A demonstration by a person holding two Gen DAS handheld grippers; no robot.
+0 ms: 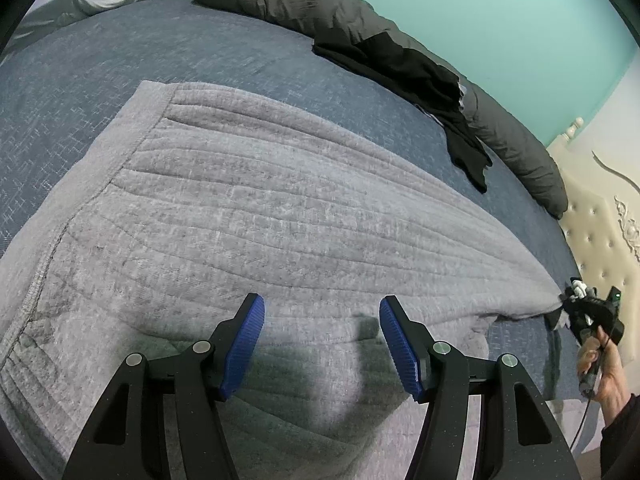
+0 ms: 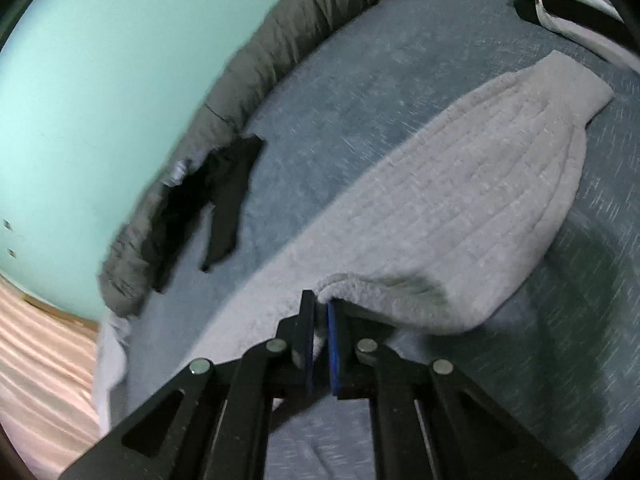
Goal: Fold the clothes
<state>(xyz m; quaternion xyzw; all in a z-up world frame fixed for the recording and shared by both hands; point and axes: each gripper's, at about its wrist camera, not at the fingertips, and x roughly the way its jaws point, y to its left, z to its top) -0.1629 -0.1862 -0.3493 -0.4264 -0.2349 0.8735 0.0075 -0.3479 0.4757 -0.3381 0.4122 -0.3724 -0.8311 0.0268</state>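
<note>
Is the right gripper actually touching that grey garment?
Touching. In the right wrist view the right gripper is closed on a raised fold of the grey garment, fabric pinched between its pads.

Blue-covered bed against a mint-green wall, cream tufted headboard alongside.

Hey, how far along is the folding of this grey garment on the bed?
Barely started. The grey garment lies spread flat on the bed. The right gripper is shut on its edge; the left gripper hangs open above it. No fold shows yet; the black garment waits untouched.
</note>
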